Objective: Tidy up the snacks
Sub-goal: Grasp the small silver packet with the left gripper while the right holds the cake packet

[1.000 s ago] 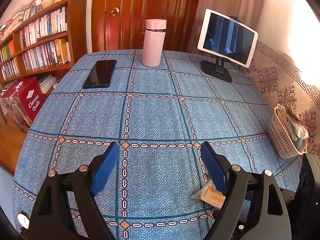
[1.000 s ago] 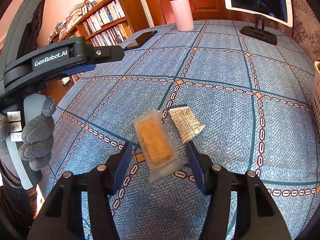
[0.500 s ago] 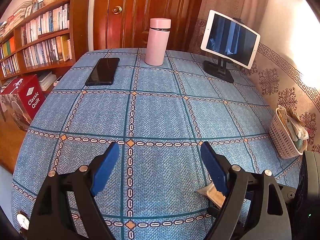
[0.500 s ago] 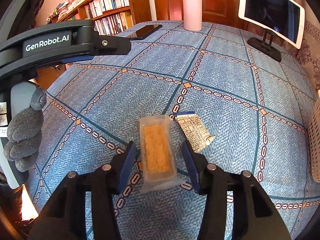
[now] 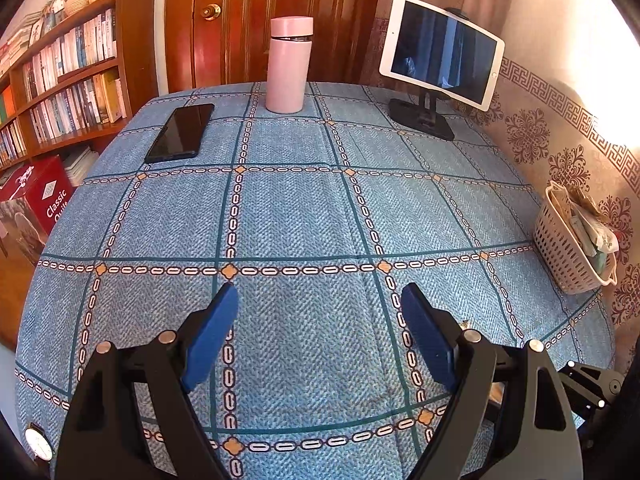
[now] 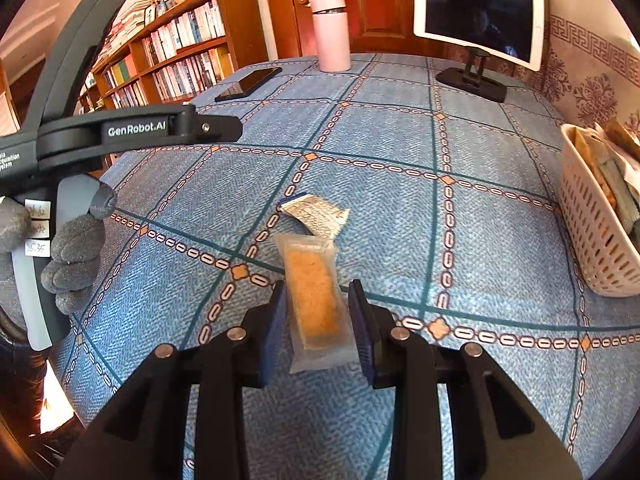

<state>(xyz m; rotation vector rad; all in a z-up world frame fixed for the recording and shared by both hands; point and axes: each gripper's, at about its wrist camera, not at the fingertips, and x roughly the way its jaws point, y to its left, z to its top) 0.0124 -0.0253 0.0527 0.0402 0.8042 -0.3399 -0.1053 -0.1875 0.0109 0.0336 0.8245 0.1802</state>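
An orange snack bar in a clear wrapper (image 6: 314, 280) sits low over the blue checked tablecloth (image 6: 400, 128). My right gripper (image 6: 317, 290) is shut on it, the blue pads pressing the wrapper's long sides. Just beyond it a white patterned snack packet (image 6: 316, 216) lies crumpled on the cloth. A white slotted basket (image 6: 592, 248) with several packets stands at the right table edge, also seen as the basket (image 5: 560, 248) in the left wrist view. My left gripper (image 5: 319, 292) hovers open over bare cloth, nothing between its fingers; a gloved hand (image 6: 76, 248) holds it.
At the far side stand a pink flask (image 5: 289, 68), a dark phone (image 5: 180, 132) and a tablet on a stand (image 5: 440, 52). A bookshelf (image 5: 60, 80) and a red box (image 5: 36, 200) are off the table's left edge.
The right jaws have narrowed from wide around the snack bar to pressing on it, and that view has swung right, bringing the basket in. The left gripper has barely shifted.
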